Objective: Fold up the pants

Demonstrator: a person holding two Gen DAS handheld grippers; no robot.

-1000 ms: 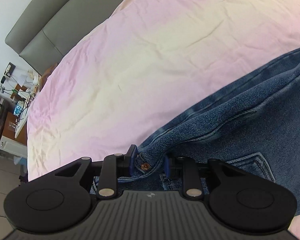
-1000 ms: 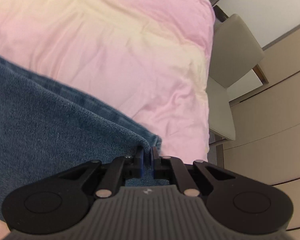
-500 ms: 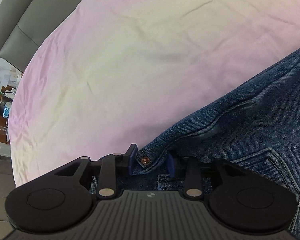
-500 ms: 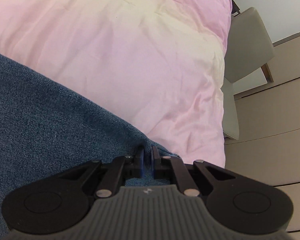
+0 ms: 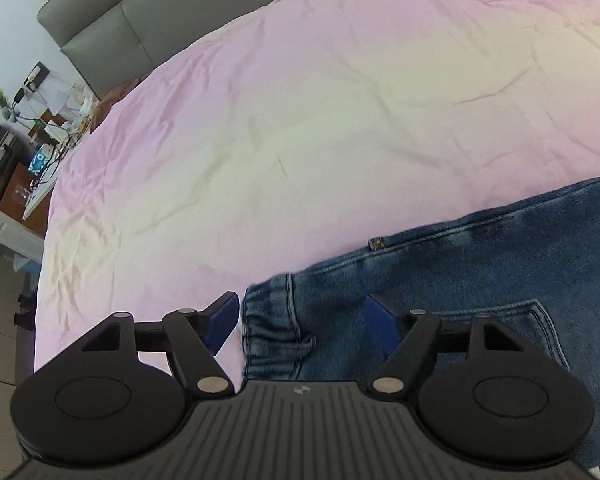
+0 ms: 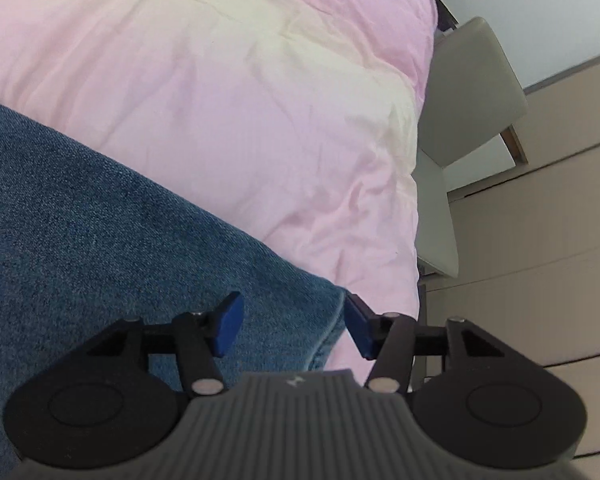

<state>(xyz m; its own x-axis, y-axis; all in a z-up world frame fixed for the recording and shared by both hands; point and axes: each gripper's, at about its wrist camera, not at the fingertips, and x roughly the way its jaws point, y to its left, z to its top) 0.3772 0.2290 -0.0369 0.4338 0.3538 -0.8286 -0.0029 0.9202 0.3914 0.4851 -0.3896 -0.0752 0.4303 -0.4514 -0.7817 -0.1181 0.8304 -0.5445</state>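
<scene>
On the pink sheet [image 5: 300,128], jeans [image 5: 480,272] newly released, both grippers spread.

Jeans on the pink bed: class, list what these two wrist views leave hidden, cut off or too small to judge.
- Jeans, left wrist view: the rest runs off the right edge, and the left gripper body covers the near part.
- Jeans, right wrist view: cut by the left edge; the right gripper body hides the near hem.
- Desk clutter, left wrist view: too small to identify.

We're seeing the jeans [image 5: 480,280] lying on the bed sheet [image 5: 300,120], headboard [image 5: 120,28] sitting behind, chair [image 6: 468,96] standing beside the bed.
</scene>
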